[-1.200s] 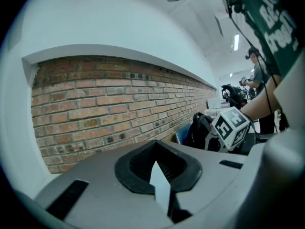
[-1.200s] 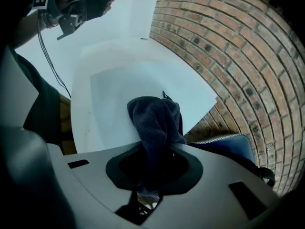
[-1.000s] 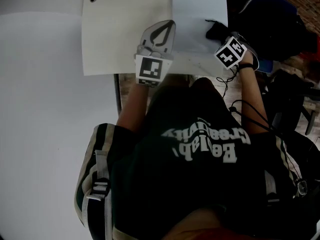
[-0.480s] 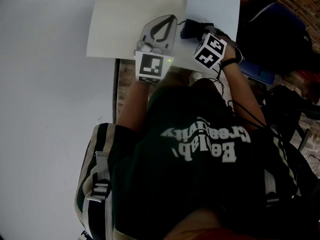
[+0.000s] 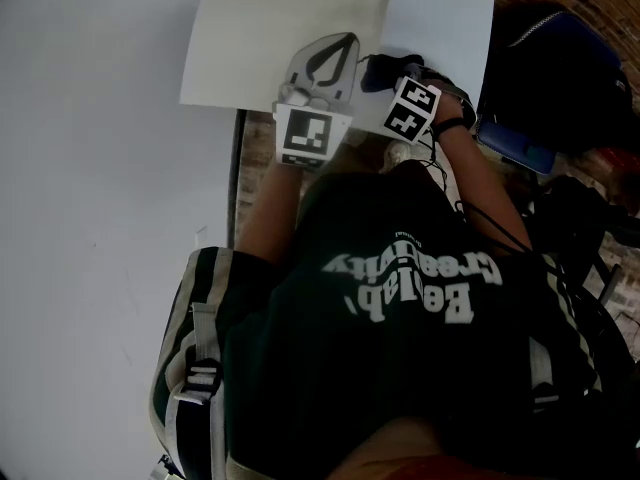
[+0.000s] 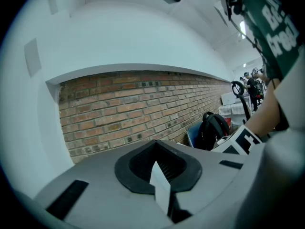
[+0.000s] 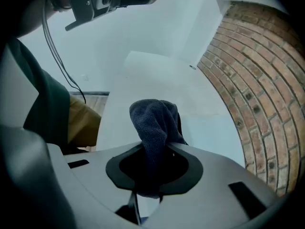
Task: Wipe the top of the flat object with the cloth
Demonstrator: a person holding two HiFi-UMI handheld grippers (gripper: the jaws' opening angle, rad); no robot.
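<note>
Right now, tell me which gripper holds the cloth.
The right gripper: its jaws pinch the dark cloth; the left gripper grips only a thin white sheet.

Dark blue cloth (image 7: 155,120), bunched, clamped in right gripper (image 7: 151,165), by edge of pale flat sheet (image 5: 445,23).

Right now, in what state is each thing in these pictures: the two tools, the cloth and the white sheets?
left tool: shut; a thin white sliver shows at its tips, and I cannot tell what it is.
right tool: shut on the cloth.
cloth: bunched, clamped, sticking out past the jaws.
large white sheet: lying flat, the left tool over it.
small white sheet: lying flat, beside the large one.
</note>
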